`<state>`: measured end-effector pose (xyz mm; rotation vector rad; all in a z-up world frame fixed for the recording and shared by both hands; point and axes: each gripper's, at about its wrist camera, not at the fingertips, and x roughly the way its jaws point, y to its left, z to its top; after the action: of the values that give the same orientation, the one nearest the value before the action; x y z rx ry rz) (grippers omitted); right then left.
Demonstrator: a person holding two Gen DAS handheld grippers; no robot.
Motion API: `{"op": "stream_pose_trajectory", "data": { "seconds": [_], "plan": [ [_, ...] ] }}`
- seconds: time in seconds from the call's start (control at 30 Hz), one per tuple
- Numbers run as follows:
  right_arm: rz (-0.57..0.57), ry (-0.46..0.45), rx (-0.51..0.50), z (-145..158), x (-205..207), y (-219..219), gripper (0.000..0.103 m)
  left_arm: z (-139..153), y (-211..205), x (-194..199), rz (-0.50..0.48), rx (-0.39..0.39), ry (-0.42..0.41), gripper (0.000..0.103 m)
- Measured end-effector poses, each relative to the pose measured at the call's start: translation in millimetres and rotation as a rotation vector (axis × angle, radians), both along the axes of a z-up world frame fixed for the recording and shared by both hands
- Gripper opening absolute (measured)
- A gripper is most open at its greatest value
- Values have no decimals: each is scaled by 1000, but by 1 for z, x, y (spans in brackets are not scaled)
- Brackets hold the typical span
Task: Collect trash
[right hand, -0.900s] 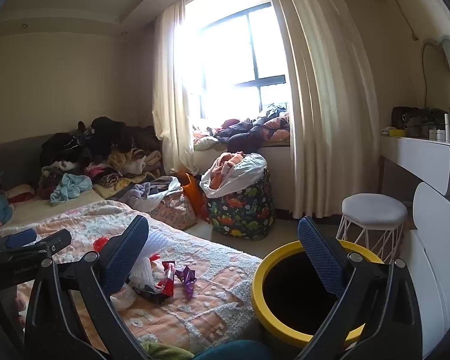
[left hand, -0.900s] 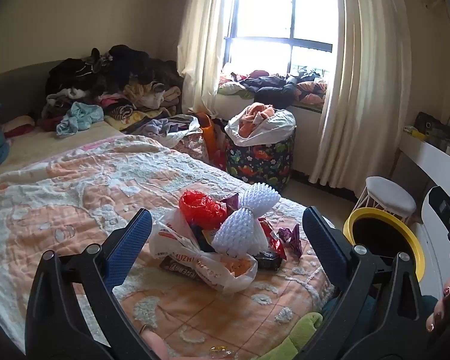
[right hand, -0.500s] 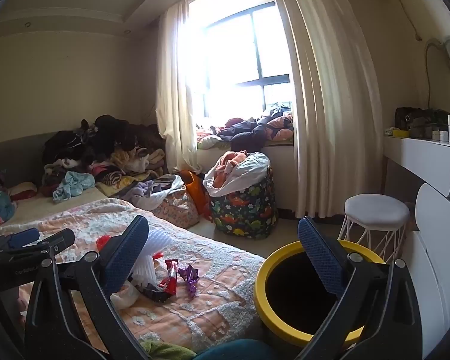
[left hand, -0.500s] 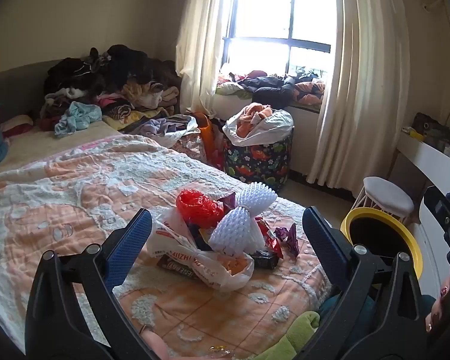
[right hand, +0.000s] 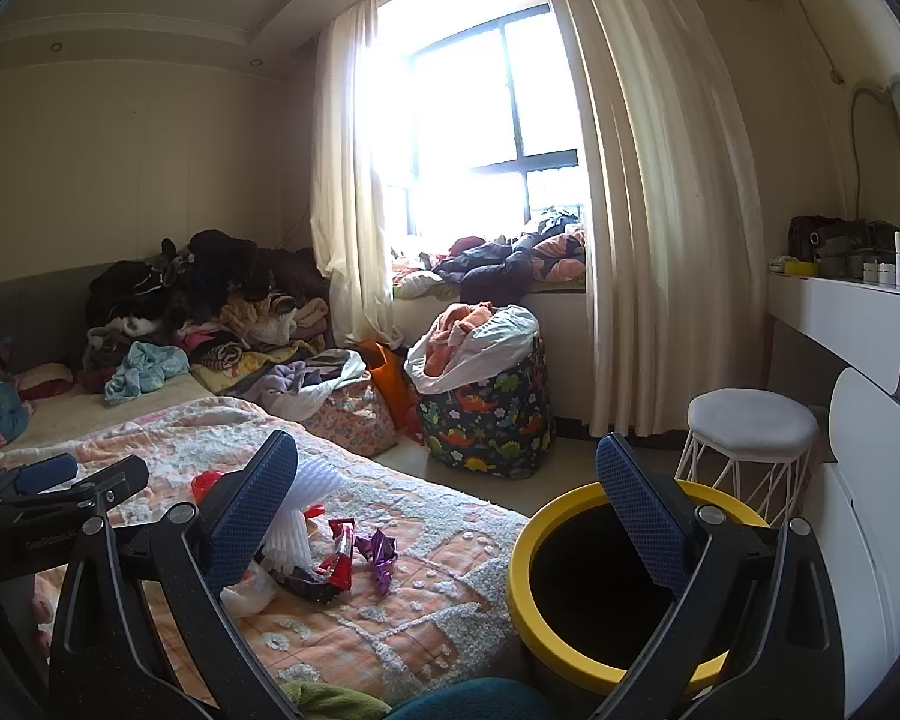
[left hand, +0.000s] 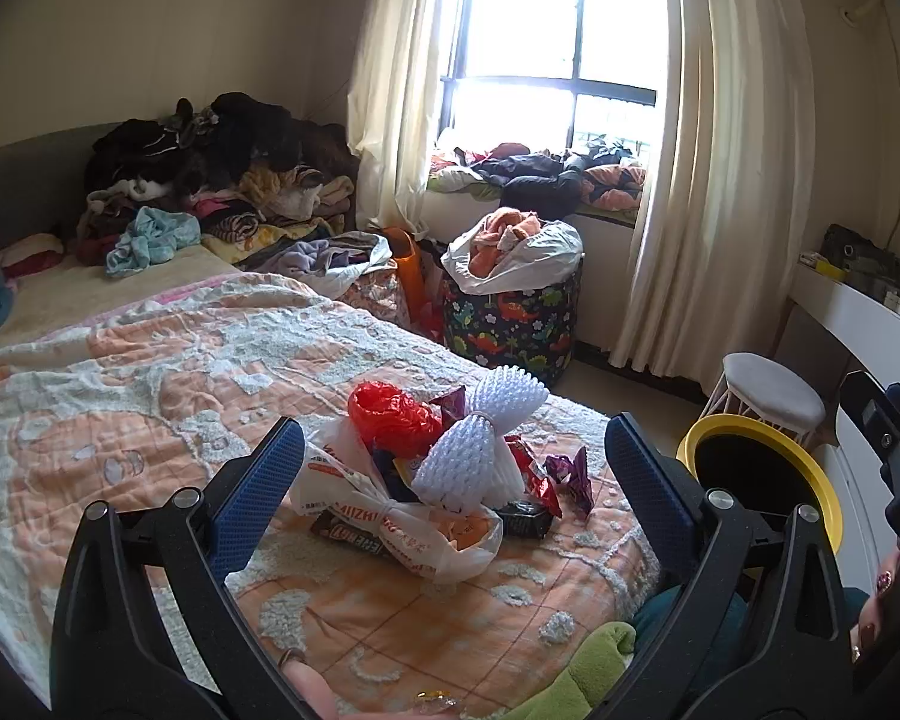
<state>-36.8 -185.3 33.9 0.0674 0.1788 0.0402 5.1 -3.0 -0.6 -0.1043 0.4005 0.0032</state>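
A heap of trash lies on the bed's near corner: a white foam net point(left hand: 477, 450), a red plastic bag point(left hand: 390, 411), a printed white plastic bag point(left hand: 402, 525), dark snack wrappers and a purple wrapper point(left hand: 573, 471). My left gripper point(left hand: 450, 480) hovers open just short of the heap, nothing between its blue pads. The yellow-rimmed black bin point(right hand: 615, 591) stands on the floor beside the bed. My right gripper point(right hand: 447, 516) is open and empty, held between the heap and the bin. The foam net point(right hand: 306, 504) and purple wrapper point(right hand: 381, 549) show in the right wrist view too.
The bed with its orange and white quilt point(left hand: 150, 372) fills the left. Clothes pile at its far end point(left hand: 222, 180). A dinosaur-print hamper point(left hand: 513, 318), a white stool point(right hand: 750, 426) and a white dresser point(right hand: 852, 312) stand around the bin. Green and teal cloth lies at the bottom edge.
Both views have drifted slightly, so the heap and the bin sit a little further left and lower in the left wrist view. Both grippers stay open and empty.
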Motion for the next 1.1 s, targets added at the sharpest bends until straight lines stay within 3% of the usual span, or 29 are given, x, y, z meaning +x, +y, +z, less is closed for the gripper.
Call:
{"op": "stream_pose_trajectory", "data": {
  "seconds": [1.1],
  "plan": [
    [-1,7,5,0,-3,-2,97,3,-5,-3,-2,2,-5,92]
  ]
}}
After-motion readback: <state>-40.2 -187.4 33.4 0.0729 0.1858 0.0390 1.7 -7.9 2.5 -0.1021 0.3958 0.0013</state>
